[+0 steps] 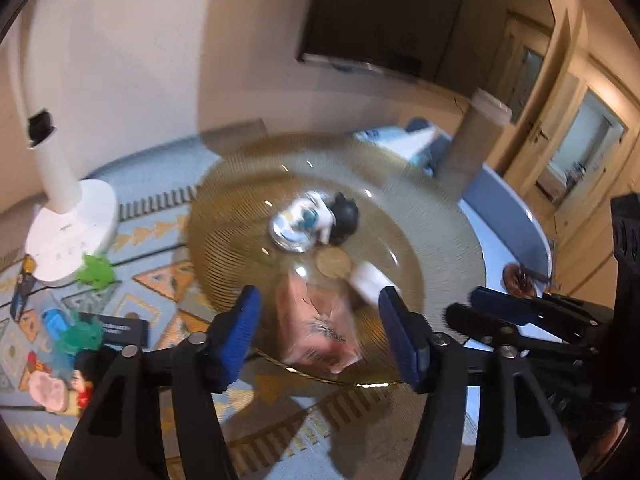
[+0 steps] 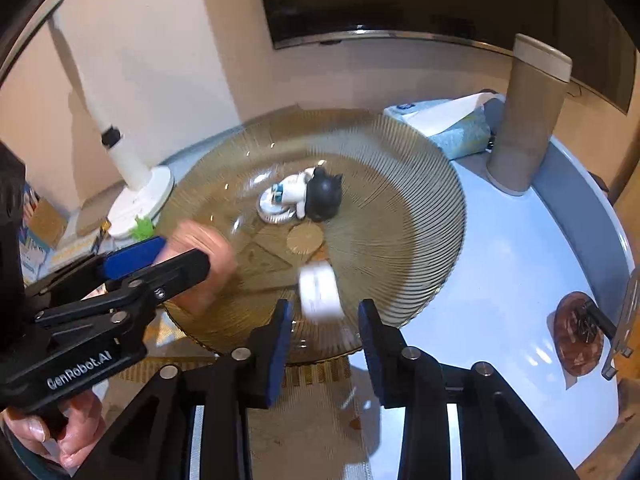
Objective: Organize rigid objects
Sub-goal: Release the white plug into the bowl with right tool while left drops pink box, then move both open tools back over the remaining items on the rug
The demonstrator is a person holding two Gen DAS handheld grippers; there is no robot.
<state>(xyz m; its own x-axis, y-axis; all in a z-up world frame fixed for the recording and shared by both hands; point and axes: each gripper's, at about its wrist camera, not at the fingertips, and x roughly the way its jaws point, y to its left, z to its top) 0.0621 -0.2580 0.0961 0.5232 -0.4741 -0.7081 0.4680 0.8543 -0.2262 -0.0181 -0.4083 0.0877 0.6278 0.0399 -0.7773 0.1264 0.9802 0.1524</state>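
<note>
Bare plate rim [image 2: 420,216] right of figurine [image 2: 304,196]; tall tube [image 2: 524,120] blocking the far right.

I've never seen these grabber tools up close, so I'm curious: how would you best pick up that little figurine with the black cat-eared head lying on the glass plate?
The figurine lies on its side on the amber plate, so I'd likely come from above and pinch the narrow white body across its width. The round black head looks too smooth and wide, and the disc base sits close to the glass.

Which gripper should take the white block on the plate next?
Probably right. The white block sits just ahead of the right gripper, in line with its open jaws; the left gripper faces the pink object instead.
</note>
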